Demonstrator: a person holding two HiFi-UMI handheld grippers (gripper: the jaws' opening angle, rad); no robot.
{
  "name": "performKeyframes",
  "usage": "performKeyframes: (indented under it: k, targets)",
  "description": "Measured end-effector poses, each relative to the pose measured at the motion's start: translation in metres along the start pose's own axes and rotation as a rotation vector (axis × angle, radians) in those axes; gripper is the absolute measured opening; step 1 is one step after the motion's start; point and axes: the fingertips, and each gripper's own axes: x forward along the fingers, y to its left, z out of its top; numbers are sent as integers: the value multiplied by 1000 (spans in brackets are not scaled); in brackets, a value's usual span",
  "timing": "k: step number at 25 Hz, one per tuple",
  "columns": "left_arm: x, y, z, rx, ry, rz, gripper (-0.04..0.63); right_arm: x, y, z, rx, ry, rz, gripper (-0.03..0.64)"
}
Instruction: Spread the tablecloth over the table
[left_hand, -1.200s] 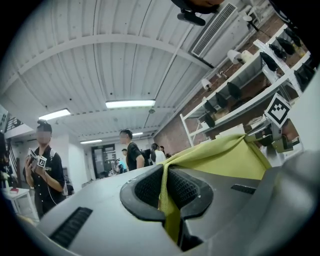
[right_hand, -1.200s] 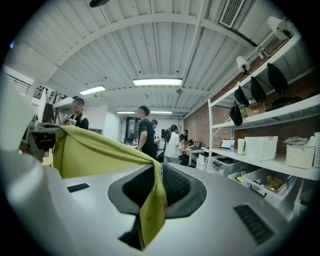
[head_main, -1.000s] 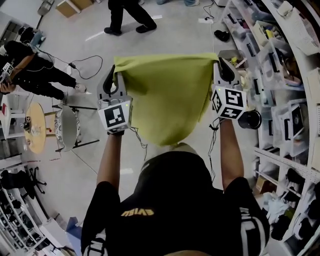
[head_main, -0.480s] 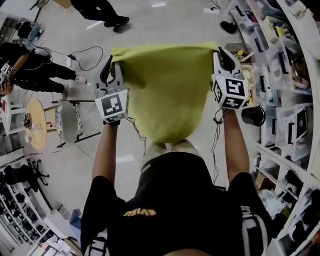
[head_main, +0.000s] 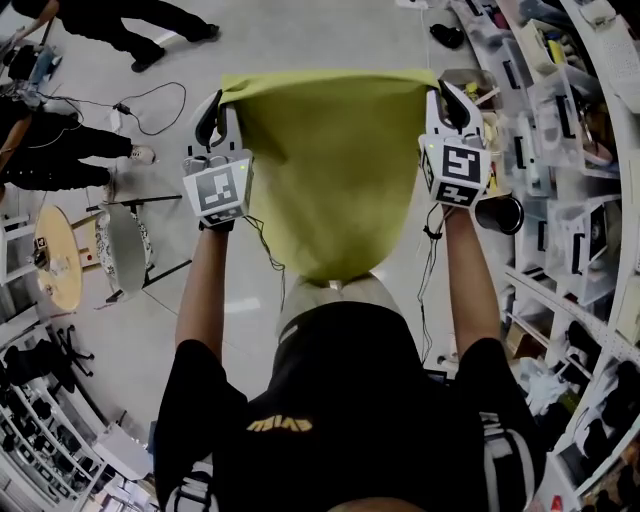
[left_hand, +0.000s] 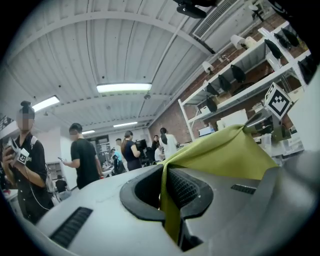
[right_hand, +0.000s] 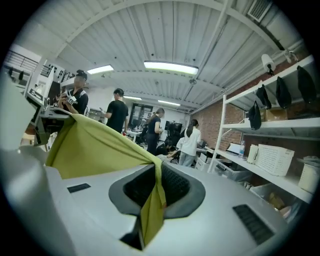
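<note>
Left hand-held gripper (head_main: 220, 115) and right hand-held gripper (head_main: 445, 102) clamped on tablecloth (head_main: 330, 170), now farther forward

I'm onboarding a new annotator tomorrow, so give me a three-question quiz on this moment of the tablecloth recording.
1. True or false: the left tongs and the right tongs each pinch an upper corner of the tablecloth.
2. The tablecloth is: A) flat on a table, B) hanging between the tongs, C) bunched on the floor.
3. What colour is the tablecloth?
Key: 1 true; 2 B; 3 yellow-green.
</note>
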Motion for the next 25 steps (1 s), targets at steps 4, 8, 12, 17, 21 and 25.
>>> performKeyframes:
  k: [4, 8, 12, 17, 21, 25]
  targets:
    - [15, 4, -15, -4, 8, -17, 25, 15, 7, -6, -21, 15, -6, 31]
    - [27, 2, -30, -15, 21, -32, 25, 31, 9, -17, -25, 42, -2, 20]
    - [36, 2, -48, -43, 39, -39, 25, 43, 14, -28, -36, 61, 7, 17]
    - [38, -6, -65, -25, 57, -65, 25, 48, 19, -45, -9, 74, -1, 14]
    - [30, -8, -85, -19, 88, -75, 24, 50, 30, -59, 28, 92, 8, 11]
    - [25, -11, -110, -32, 139, -90, 24, 51, 44, -77, 20, 137, 34, 11]
